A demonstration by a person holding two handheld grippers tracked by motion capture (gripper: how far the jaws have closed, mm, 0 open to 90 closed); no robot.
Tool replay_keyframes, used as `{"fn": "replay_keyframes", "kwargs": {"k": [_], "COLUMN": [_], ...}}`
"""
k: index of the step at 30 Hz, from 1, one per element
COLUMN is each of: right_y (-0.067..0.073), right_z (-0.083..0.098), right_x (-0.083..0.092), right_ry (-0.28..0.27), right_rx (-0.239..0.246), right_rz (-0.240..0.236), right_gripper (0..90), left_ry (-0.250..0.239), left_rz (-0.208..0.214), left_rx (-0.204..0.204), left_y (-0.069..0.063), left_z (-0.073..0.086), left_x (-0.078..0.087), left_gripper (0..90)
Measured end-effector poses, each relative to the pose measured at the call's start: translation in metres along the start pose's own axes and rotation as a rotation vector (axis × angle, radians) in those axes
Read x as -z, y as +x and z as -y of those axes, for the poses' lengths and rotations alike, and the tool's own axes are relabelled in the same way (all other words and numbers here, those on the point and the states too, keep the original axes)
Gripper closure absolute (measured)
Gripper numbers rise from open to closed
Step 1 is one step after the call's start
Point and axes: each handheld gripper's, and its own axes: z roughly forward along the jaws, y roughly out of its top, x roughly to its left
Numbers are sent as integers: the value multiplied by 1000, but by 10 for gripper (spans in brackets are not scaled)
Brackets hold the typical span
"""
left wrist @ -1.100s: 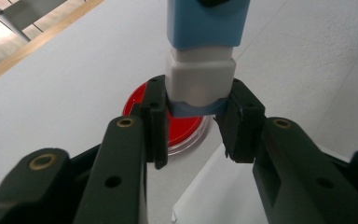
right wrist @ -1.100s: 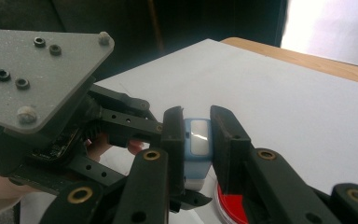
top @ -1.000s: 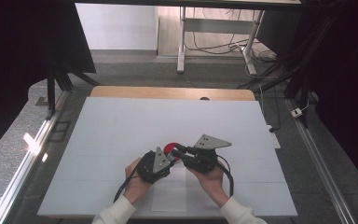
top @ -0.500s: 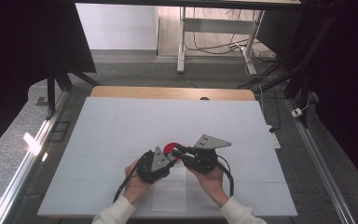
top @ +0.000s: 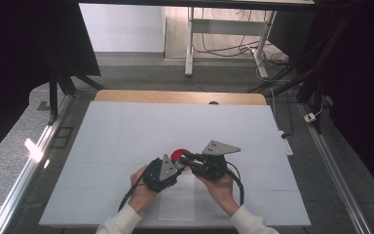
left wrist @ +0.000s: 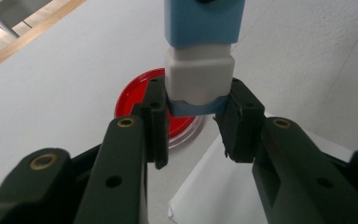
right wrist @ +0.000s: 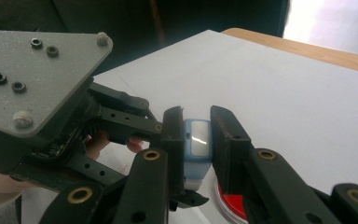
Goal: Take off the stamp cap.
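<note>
A small blue block with a white end [left wrist: 199, 74] is held between both grippers just above the white table [top: 175, 122]. My left gripper [left wrist: 193, 105] is shut on its white-and-blue end. My right gripper [right wrist: 196, 135] is shut on the blue part [right wrist: 196, 147] from the other side. In the high view the left gripper [top: 175, 165] and right gripper [top: 187, 158] meet tip to tip near the table's front middle. A red round dish [top: 177, 154] lies flat on the table right under the block, and it is also visible as the red dish [left wrist: 135, 100] behind my left jaws.
A white sheet of paper [top: 177, 200] lies on the table below the hands, its corner [left wrist: 214, 186] under my left gripper. A wooden strip [top: 175, 96] runs along the table's far edge. Metal rails flank both sides, with dark screens beyond.
</note>
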Motion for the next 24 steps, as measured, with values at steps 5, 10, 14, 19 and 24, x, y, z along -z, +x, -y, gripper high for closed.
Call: {"fn": "replay_keyframes", "kwargs": {"k": [5,10,14,19,24], "right_y": [0,1,1,-1,-7], "right_z": [0,0,1,-3,-7], "right_x": [0,1,0,5,13], "right_ry": [-2,-12,-9,-34,-57], "right_rx": [-2,-4,-4,6,-7], "right_rz": [3,9,6,22,32], "right_gripper": [752,752,752,756,756], "left_ry": [-11,-21,-15,28,12], "left_rz": [21,40,24,14,19], "left_rx": [21,66,53,12,20], "left_y": [3,6,4,2,2], "left_z": [1,3,2,5,4], "left_x": [0,1,0,-4,-3], "left_gripper": [651,651,651,652,652]}}
